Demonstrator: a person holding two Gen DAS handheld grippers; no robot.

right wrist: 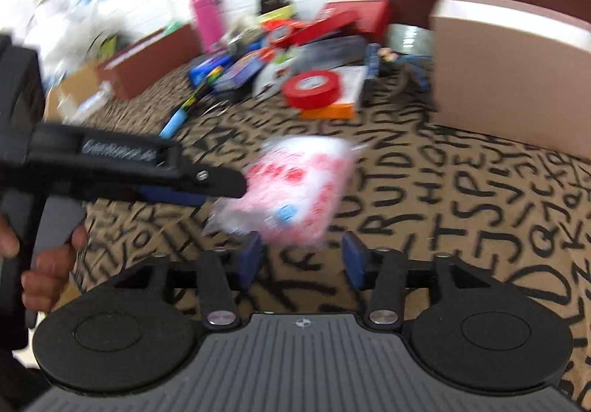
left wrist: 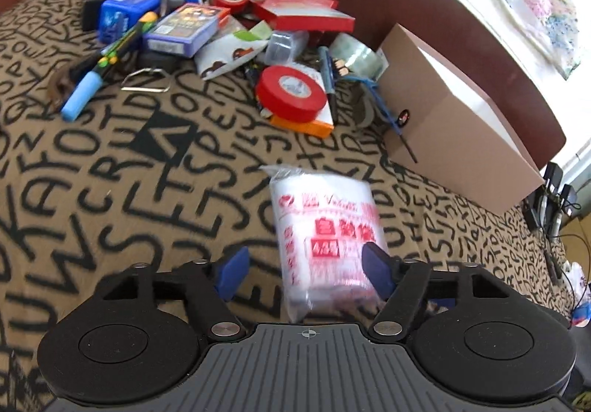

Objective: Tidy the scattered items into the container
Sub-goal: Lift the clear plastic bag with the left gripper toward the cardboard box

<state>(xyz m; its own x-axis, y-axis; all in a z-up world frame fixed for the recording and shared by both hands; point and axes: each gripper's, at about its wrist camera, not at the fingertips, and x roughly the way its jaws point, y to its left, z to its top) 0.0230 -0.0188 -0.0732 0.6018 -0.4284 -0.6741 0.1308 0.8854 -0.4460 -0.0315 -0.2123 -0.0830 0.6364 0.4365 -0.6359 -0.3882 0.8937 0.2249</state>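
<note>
A clear plastic pack with red print (left wrist: 325,238) lies blurred on the lettered cloth (left wrist: 110,190), between the fingers of my left gripper (left wrist: 306,271). The jaws stand wide; the pack sits by the right pad (left wrist: 375,269) and well apart from the left pad. In the right wrist view the same pack (right wrist: 299,190) is smeared just beyond my right gripper (right wrist: 302,258), which is open with nothing between its pads. The left gripper (right wrist: 229,190) comes in from the left side beside the pack. A brown cardboard box (left wrist: 443,123) (right wrist: 509,79) stands at the right.
A pile of small things lies at the back: a red tape roll (left wrist: 291,94) (right wrist: 312,88), red boxes (left wrist: 303,13), a card box (left wrist: 184,27), a blue marker (left wrist: 81,98), clear tape (left wrist: 356,55). A pink bottle (right wrist: 205,20) stands by the wall. A person's hand (right wrist: 48,264) holds the left gripper.
</note>
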